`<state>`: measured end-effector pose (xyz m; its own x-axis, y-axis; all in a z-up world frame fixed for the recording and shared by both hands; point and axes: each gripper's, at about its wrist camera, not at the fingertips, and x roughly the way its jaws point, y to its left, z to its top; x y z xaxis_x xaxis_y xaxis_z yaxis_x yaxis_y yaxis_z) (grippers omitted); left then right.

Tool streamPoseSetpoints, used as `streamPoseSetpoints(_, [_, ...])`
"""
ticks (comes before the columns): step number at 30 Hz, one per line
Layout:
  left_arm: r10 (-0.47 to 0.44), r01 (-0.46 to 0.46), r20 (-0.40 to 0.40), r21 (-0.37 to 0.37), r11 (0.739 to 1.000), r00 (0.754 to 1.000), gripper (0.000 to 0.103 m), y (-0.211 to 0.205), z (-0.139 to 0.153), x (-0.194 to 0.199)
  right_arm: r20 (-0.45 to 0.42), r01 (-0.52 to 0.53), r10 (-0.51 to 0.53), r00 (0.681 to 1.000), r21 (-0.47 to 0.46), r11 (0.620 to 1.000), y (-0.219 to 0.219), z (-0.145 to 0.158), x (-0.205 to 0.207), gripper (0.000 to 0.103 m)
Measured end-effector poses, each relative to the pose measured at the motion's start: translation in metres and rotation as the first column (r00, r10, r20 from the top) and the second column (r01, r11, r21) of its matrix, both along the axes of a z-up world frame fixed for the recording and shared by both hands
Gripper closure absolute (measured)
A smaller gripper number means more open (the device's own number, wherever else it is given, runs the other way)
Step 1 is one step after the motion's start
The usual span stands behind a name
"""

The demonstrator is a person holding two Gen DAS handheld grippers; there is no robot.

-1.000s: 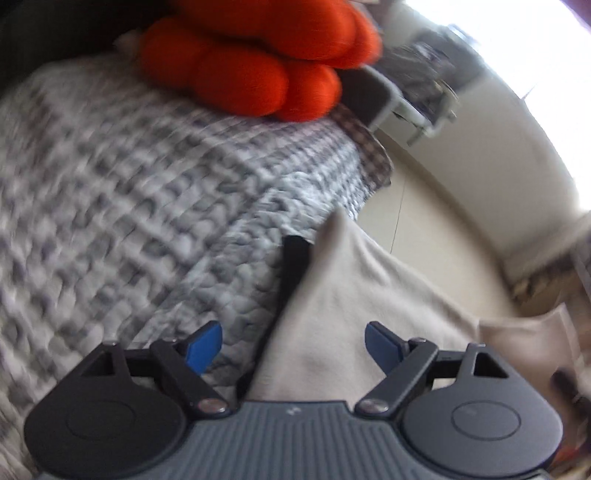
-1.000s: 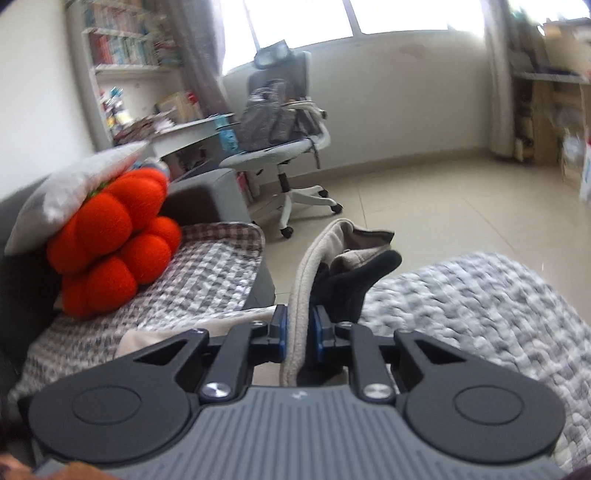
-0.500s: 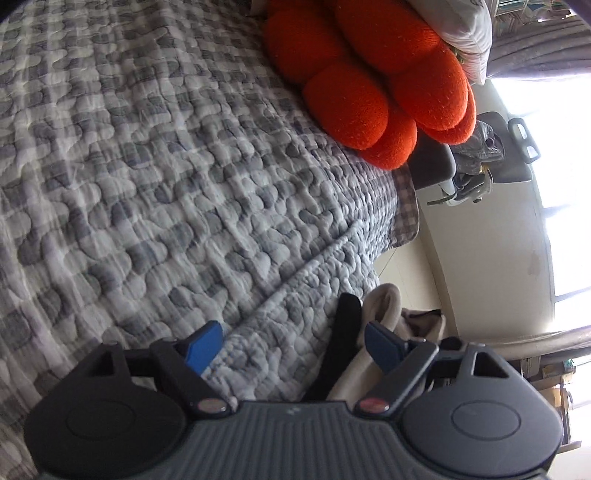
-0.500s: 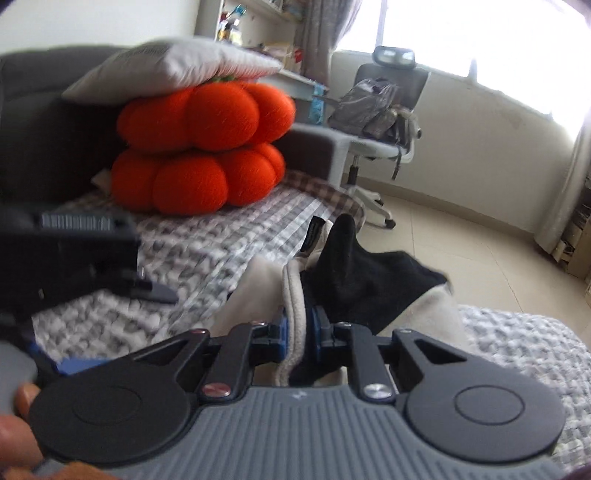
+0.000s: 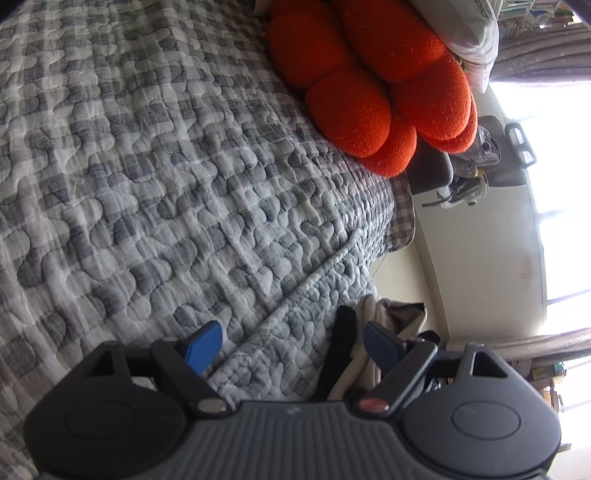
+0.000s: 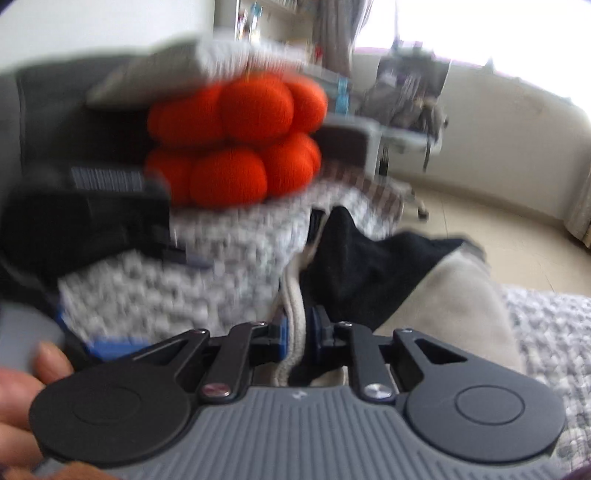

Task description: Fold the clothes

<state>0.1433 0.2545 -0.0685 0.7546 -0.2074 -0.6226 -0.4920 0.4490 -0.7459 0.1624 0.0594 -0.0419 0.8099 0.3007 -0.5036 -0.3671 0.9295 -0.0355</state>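
1. The left gripper (image 5: 291, 349) hangs over the quilt (image 5: 147, 177) with its blue pads (image 5: 202, 350) spread wide and nothing pinched between them.
2. Between and just beyond those pads, the left view shows the quilt's hem and a beige garment (image 5: 373, 332) with black trim, bunched at the quilt's near right edge, by the bare floor (image 5: 406, 273).
3. The right gripper (image 6: 298, 334) has the garment's (image 6: 465, 295) thick beige edge between its pads; its jaws are opening, and the blurred picture does not settle whether the pads still press on the cloth.
4. Only the right view shows the garment's black lining (image 6: 365, 266) spread out, and the beige body trailing to the right over the quilt (image 6: 554, 332).
5. Only the right view shows the other tool, a blurred black shape at the left, and a hand (image 6: 26, 387) at the near left corner.
6. Both views show the orange cushion (image 5: 376, 85) at the quilt's far end, under a pale pillow (image 5: 461, 33); in the right view the cushion (image 6: 240, 136) is blurred.
7. The left view alone gives the quilt's grey check sharply; the office chair (image 6: 410, 96) by the far wall shows in both.
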Motion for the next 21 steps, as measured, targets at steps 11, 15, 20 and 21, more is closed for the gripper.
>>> streamPoseSetpoints(11, [-0.042,0.041,0.046,0.014,0.999,0.998,0.019,0.001,0.009,-0.003,-0.054,-0.160,0.188,0.981,0.333,0.929,-0.077,0.060,-0.009,0.039])
streamPoseSetpoints(15, [-0.126,0.119,0.090,0.077,0.990,0.988,0.019,-0.021,0.021,0.002,-0.023,-0.125,0.135,0.991,0.254,0.959,-0.119,0.067,-0.007,0.057])
streamPoseSetpoints(20, [-0.237,0.211,0.110,0.206,0.956,0.965,0.019,-0.055,0.035,0.008,-0.029,-0.134,0.135,0.990,0.045,0.990,-0.129,0.041,-0.005,0.070])
streamPoseSetpoints(21, [-0.256,0.225,0.114,0.234,0.946,0.960,0.019,-0.061,0.037,0.009,-0.026,-0.139,0.140,0.990,0.023,0.990,-0.130,0.036,-0.007,0.070])
